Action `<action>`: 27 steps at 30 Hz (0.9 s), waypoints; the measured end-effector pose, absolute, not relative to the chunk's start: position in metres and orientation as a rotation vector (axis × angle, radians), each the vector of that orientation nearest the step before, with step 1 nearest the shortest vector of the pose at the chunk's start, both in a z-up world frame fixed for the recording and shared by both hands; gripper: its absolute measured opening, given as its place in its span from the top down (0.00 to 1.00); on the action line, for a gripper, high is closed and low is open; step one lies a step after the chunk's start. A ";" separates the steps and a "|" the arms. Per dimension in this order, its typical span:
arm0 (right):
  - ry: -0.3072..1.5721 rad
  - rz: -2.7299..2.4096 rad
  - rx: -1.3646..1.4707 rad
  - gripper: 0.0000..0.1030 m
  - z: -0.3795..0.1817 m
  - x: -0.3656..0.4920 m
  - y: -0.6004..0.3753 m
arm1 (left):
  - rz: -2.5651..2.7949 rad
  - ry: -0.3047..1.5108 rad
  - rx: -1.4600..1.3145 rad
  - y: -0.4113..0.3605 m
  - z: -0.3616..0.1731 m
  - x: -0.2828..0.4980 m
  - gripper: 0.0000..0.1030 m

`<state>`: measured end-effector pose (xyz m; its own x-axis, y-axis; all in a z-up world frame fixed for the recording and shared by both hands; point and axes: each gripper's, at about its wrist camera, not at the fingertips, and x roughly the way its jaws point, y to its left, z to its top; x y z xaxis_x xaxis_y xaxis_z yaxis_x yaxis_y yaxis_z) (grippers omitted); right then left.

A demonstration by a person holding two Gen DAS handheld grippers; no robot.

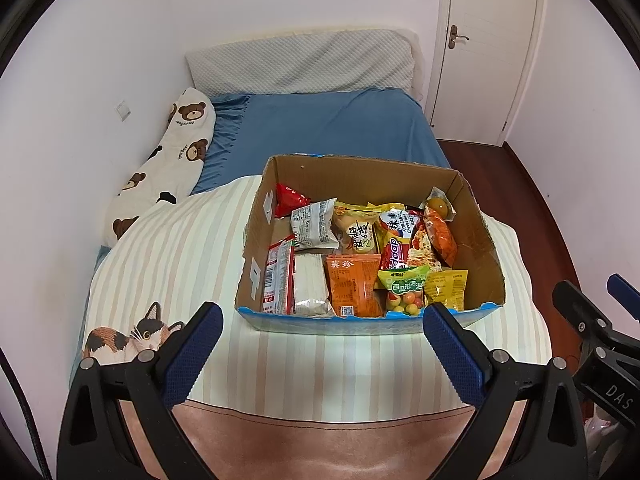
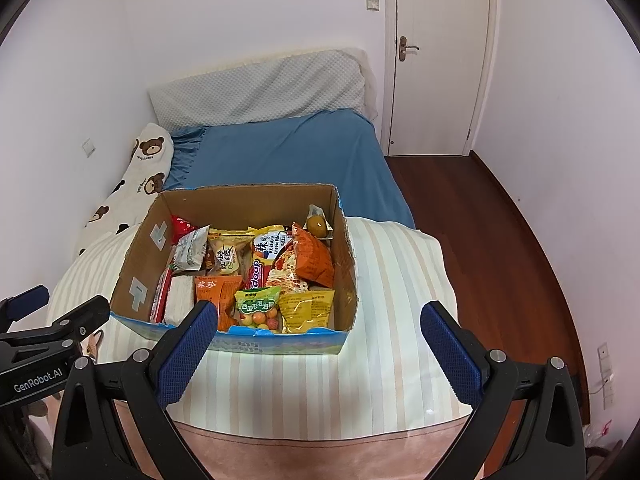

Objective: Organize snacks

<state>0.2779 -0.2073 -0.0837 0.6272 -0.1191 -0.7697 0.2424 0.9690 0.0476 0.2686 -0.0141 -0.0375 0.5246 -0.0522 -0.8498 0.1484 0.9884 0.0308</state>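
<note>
Both grippers empty w/ fingers spread wide, left gripper (image 1: 322, 344) & right gripper (image 2: 318, 342) hovering short of the snack box (image 1: 478, 236), which sits dead ahead just past the fingertips on the striped quilt (image 1: 180, 248), right looks marginally nearer.

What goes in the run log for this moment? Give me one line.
left gripper: open, empty | right gripper: open, empty | snack packets: all in cardboard box | box: on striped quilt, bed

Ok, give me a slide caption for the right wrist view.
Open right gripper poised before a cardboard box of assorted snack packets on a striped quilt.
</note>
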 end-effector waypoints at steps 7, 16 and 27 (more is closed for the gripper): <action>0.869 -0.204 0.153 0.00 -0.084 0.277 -0.207 | -0.120 1.010 0.106 -0.014 -0.037 0.268 0.00; 0.871 -0.201 0.151 0.00 -0.084 0.276 -0.206 | -0.122 1.008 0.107 -0.014 -0.035 0.265 0.00; 0.865 -0.194 0.148 0.00 -0.081 0.274 -0.203 | -0.121 1.008 0.108 -0.016 -0.033 0.264 0.00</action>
